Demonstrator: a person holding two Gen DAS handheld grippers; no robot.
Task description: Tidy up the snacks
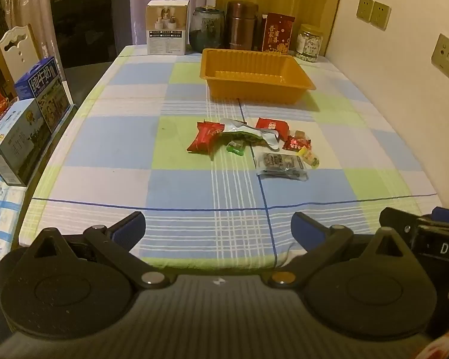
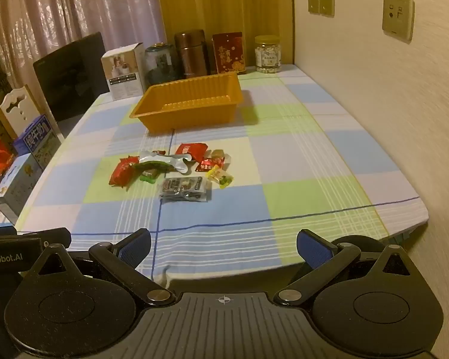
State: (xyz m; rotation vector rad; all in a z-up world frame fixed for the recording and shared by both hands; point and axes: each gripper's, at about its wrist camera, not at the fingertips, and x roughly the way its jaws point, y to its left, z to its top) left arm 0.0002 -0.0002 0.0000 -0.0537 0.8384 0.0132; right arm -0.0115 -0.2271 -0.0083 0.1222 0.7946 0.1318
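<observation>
Snacks [image 1: 254, 146] lie heaped mid-frame on the checked tablecloth [image 1: 128, 149], below the empty orange tray [image 1: 254, 74]. The left gripper [image 1: 218, 227] and right gripper [image 2: 224, 246] hover at the bottom, fingers wide, holding nothing. Best take 1 edge packet first.

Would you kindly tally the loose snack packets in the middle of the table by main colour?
Red packets: 3
Green packets: 2
Yellow packets: 1
Tan candy: 1
Grey clear packets: 1
Total: 8, though overlaps may hide more.
</observation>
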